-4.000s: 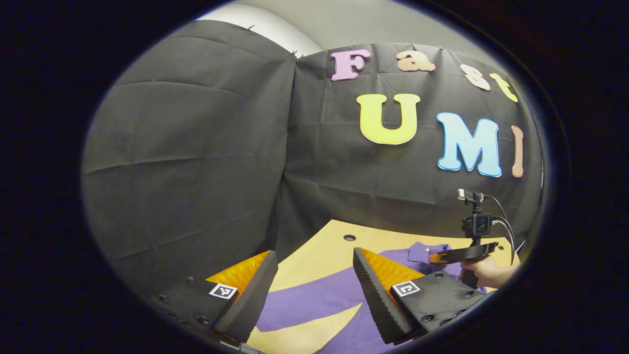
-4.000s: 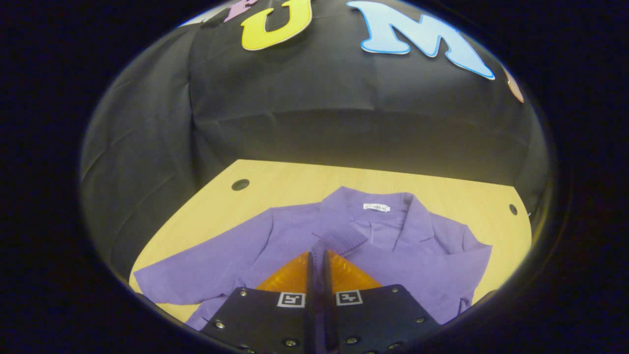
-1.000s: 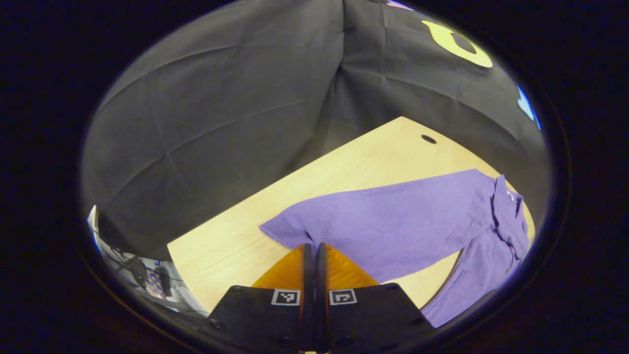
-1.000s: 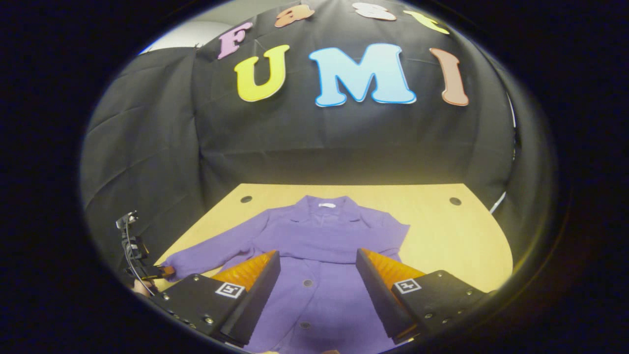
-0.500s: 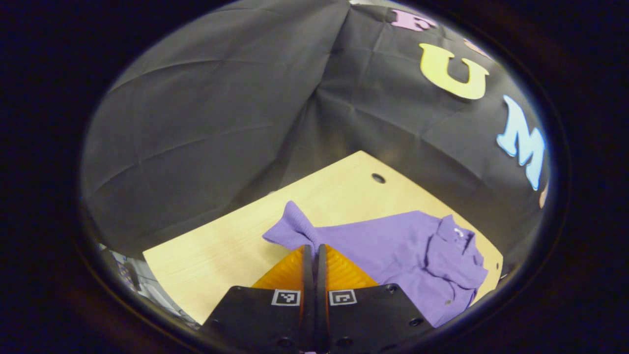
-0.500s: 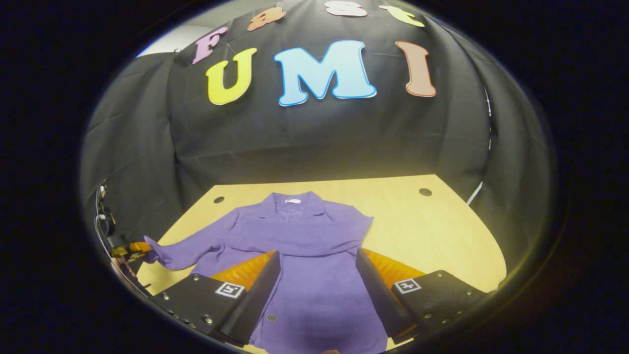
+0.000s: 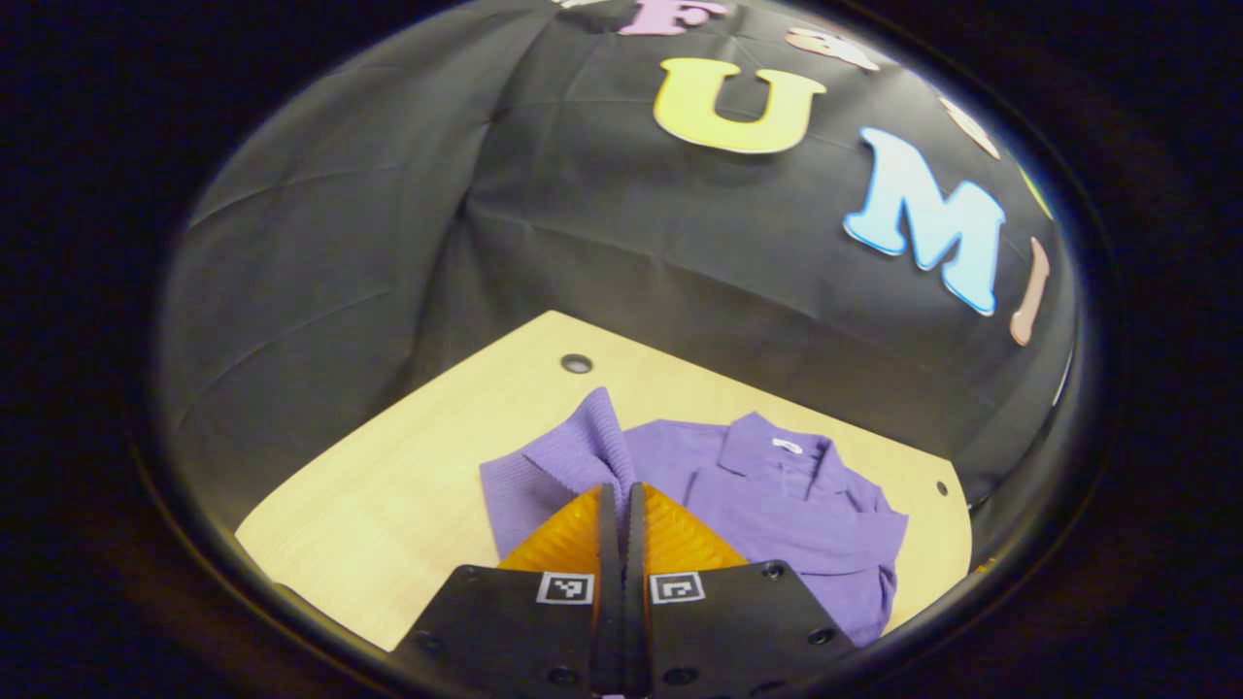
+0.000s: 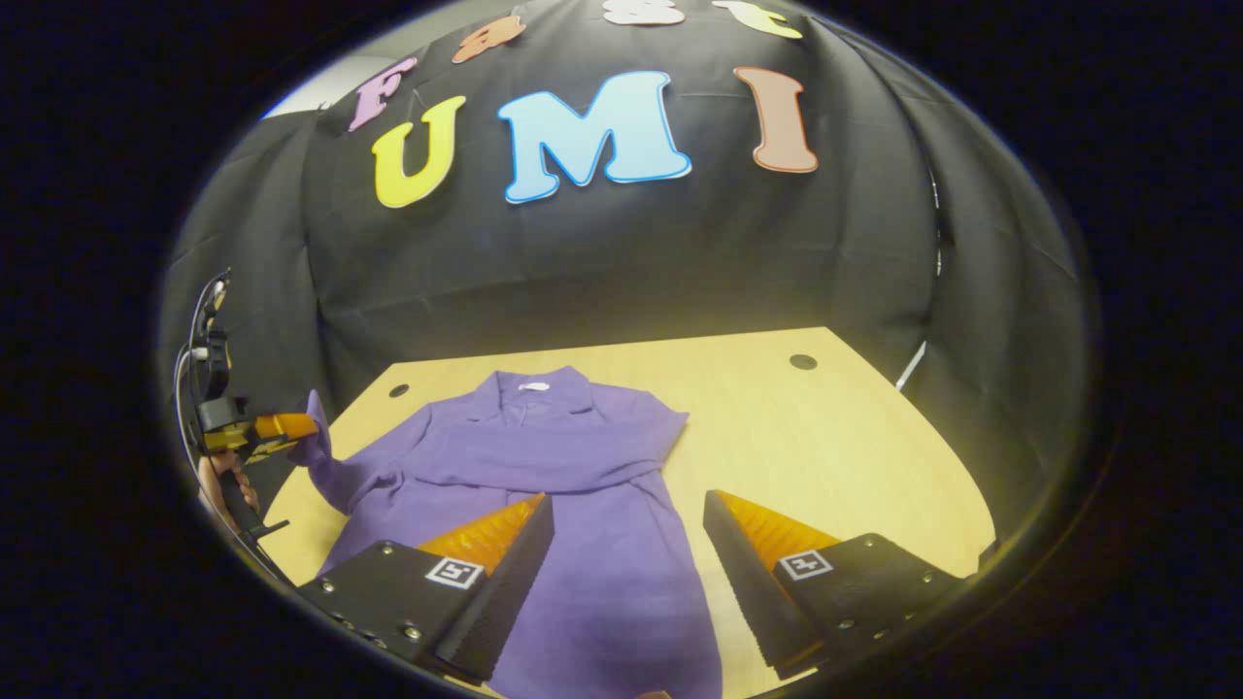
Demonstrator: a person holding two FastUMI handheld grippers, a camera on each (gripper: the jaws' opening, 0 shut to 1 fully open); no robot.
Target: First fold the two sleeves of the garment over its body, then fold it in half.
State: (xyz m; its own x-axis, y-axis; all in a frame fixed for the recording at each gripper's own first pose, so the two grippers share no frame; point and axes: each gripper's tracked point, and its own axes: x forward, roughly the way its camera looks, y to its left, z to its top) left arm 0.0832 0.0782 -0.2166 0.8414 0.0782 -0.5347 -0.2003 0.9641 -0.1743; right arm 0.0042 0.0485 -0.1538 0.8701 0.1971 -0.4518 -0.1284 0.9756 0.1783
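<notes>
Purple garment [image 8: 583, 505] lying flat on the desk [image 8: 835, 456], collar toward the far edge. Left tool [image 7: 621, 505], fingers together, clamped on the left sleeve cuff [image 7: 592, 437], lifted above the desk's left edge. Right tool [image 8: 626, 544], fingers apart, above the garment's body.

The long-sleeved knit garment [image 8: 583, 485] is plain purple with a small white neck label [image 7: 785, 445]. The wooden bench [image 8: 825, 456] is pale yellow, with dark round holes [image 8: 803, 361]. Each tool's body carries a black-and-white square marker [image 7: 566, 587].
</notes>
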